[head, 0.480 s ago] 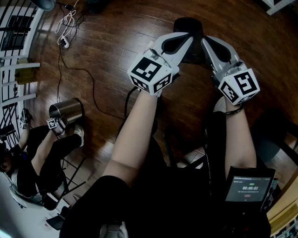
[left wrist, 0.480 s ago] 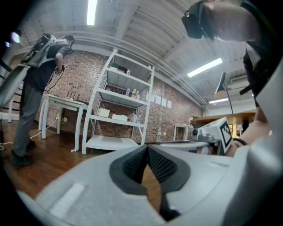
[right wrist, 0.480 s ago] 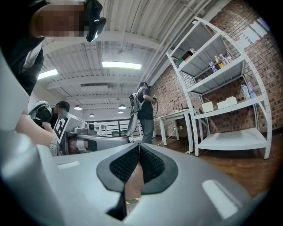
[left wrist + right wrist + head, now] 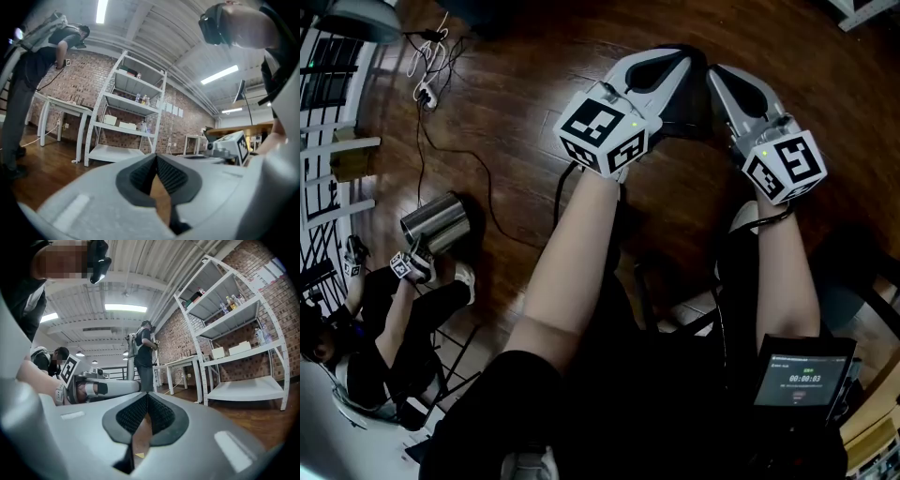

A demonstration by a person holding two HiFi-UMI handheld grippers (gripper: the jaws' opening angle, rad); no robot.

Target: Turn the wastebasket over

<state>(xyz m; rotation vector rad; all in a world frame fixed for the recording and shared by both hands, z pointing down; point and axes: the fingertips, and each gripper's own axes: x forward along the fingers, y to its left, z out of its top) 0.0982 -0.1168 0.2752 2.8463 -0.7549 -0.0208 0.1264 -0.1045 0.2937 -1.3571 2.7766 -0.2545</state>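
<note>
The left tool (image 4: 673,64) and the right tool (image 4: 722,77) are held out level, side by side, above a dark brown wooden plank floor (image 4: 516,84). Each tool has its black ribbed pads pressed together at the tip. Nothing lies between them, and only floor shows through the slot behind the pads.

In the head view a black wastebasket (image 4: 688,101) stands on the floor beneath the two tool tips. It shows only as a dark shape in the gap between them, with most of it covered by the grey tool bodies. Neither tool can be seen touching it. Its long axis and the way its mouth faces cannot be made out.

Well apart, at the left edge of the head view, a shiny steel cylindrical bin (image 4: 437,221) lies tipped on the floor. Its long axis runs roughly across the picture, and its rim end points toward the lower left. A second person in dark clothes (image 4: 370,347) sits there, with a marker cube (image 4: 403,266) just beside the rim. A thin black cable (image 4: 459,150) trails over the planks above the bin.

The gripper views look across the room to a white metal shelf unit (image 4: 129,117) against a red brick wall (image 4: 89,79). A standing person in dark clothes (image 4: 144,357) is also in view.
</note>
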